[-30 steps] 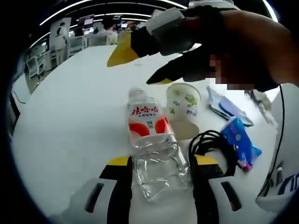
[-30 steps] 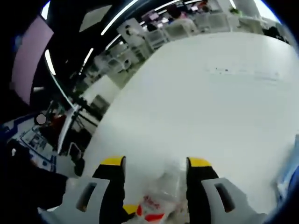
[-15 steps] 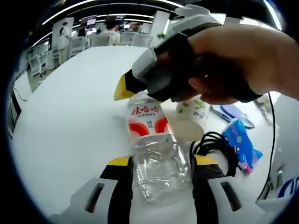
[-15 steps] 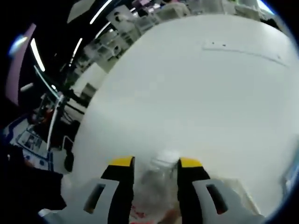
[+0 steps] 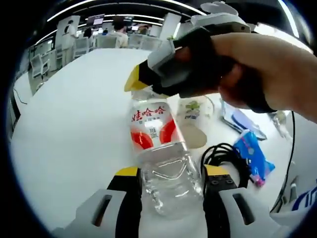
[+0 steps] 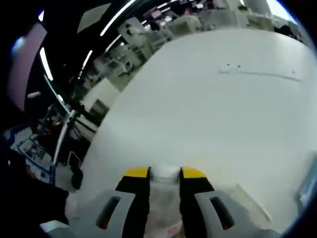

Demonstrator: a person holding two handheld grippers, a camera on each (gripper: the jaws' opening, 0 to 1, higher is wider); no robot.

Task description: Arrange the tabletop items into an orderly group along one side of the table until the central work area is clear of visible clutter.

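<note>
A clear water bottle (image 5: 151, 134) with a red and white label lies on the white table (image 5: 74, 124), its base between the jaws of my left gripper (image 5: 171, 173), which press on both its sides. My right gripper (image 5: 141, 82), held by a hand (image 5: 262, 64), reaches in from the upper right, its yellow tips at the bottle's neck. In the right gripper view the right gripper (image 6: 165, 172) is shut on the bottle's cap end (image 6: 163, 196), with bare table (image 6: 223, 114) beyond.
A paper cup (image 5: 194, 116) with green print stands just right of the bottle. A coiled black cable (image 5: 225, 153) lies by my left gripper's right jaw. Beyond it lie a blue packet (image 5: 252, 156) and a blue-white packet (image 5: 242, 119). Chairs and people show behind the table.
The right gripper came down onto the bottle's neck and its jaws narrowed onto the cap end. The bottle's top has tipped slightly left and up.
</note>
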